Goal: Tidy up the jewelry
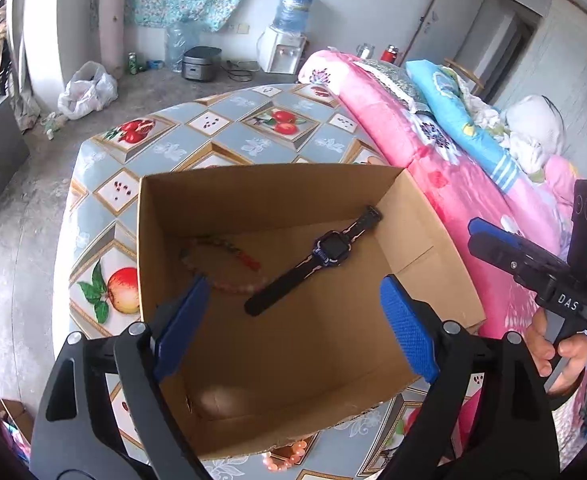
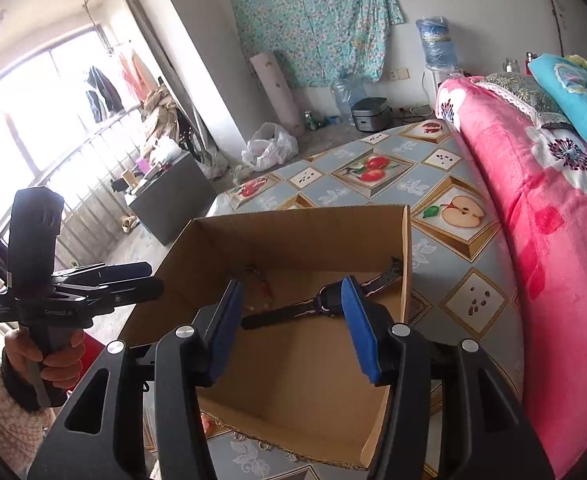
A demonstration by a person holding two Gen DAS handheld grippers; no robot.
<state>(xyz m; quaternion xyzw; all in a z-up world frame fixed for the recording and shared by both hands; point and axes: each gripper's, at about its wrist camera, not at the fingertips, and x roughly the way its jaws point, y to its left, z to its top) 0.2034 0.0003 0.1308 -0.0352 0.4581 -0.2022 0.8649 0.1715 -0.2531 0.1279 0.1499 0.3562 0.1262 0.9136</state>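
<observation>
My left gripper [image 1: 293, 320] and right gripper [image 2: 293, 328] hang above the cardboard box [image 1: 277, 196], jaws spread wide, holding nothing. Just outside the box's near wall, a pink bead bracelet [image 1: 289, 454] lies on the surface [image 1: 229, 128]. Inside the box: a dark watch [image 1: 325, 252] lies diagonally; a beaded strand [image 1: 229, 264] lies left of it. Right of the box, a pink blanket [image 2: 533, 240].
</observation>
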